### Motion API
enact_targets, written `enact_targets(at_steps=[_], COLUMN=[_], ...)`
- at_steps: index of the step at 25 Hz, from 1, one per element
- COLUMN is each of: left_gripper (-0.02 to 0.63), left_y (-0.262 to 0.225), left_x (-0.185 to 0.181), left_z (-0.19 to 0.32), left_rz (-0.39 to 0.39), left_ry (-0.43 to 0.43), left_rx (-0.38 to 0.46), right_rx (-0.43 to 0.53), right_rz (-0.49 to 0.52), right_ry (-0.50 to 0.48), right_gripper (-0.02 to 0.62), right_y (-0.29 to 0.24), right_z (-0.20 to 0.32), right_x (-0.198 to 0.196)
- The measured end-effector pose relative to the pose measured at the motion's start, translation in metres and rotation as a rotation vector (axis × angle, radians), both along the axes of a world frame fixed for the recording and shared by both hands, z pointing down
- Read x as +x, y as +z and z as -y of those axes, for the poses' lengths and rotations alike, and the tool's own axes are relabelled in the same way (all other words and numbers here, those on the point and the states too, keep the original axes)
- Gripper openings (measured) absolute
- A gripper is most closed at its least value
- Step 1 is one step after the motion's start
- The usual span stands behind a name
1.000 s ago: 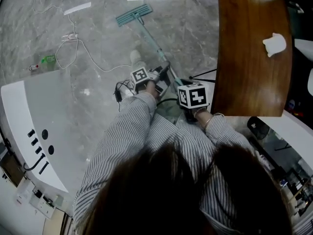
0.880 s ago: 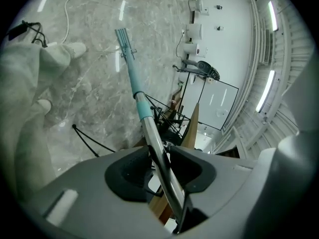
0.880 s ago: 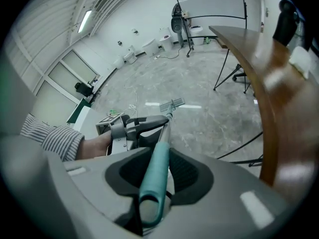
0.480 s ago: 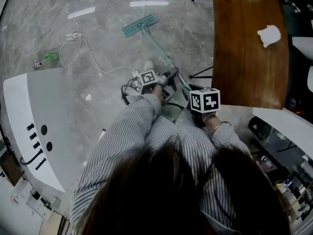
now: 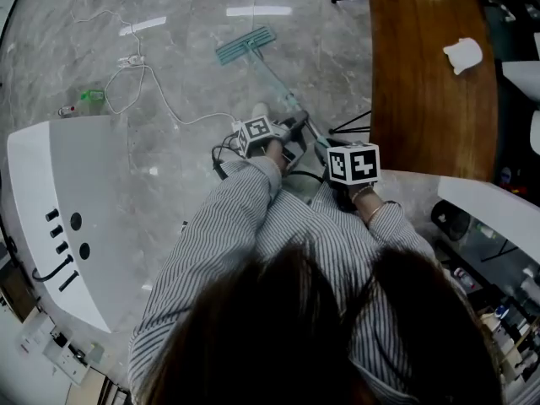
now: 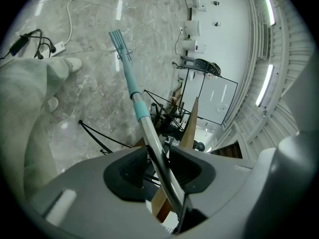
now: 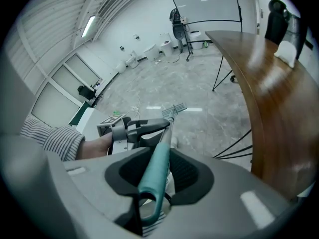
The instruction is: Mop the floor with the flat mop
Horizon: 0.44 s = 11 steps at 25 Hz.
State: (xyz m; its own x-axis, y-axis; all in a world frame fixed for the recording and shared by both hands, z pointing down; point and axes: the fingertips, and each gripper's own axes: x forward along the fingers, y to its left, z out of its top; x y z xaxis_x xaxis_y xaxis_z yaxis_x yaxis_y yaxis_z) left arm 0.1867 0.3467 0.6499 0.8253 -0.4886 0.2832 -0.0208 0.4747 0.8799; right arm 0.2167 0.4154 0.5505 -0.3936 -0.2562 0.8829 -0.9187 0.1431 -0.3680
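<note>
The flat mop lies with its teal head [image 5: 245, 45] on the grey marble floor ahead of me, and its pole [image 5: 274, 87] slants back to my hands. My left gripper [image 5: 291, 133] is shut on the metal part of the pole [image 6: 149, 133], and the mop head [image 6: 119, 41] shows far down its jaws. Behind it my right gripper [image 5: 327, 154] is shut on the teal handle end [image 7: 155, 166]. In the right gripper view the left gripper [image 7: 133, 129] and the mop head [image 7: 174, 108] lie ahead.
A curved wooden table [image 5: 430, 74] with a white object [image 5: 462, 53] on it stands to the right, black stand legs [image 5: 350, 126] at its foot. A white cable with a power strip [image 5: 135, 70] lies on the floor to the left. A white and grey console [image 5: 67, 192] stands at left.
The mop head has slid a little nearer to me and to the right. Both grippers have shifted slightly right, still shut on the handle.
</note>
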Motion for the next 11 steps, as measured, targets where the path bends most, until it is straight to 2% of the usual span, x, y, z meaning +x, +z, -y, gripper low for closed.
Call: enact_targets(at_steps=[11], left_gripper=[0.124], left_y=[0.0013], left_x=[0.0011], left_z=[-0.0038], left_rz=[-0.002], left_ry=[-0.001], left_rx=[0.005], right_rx=[-0.007], right_rz=[-0.013], right_ry=[-0.013], right_gripper=[0.12], right_y=[0.0015], right_z=[-0.0043], right_x=[0.0009])
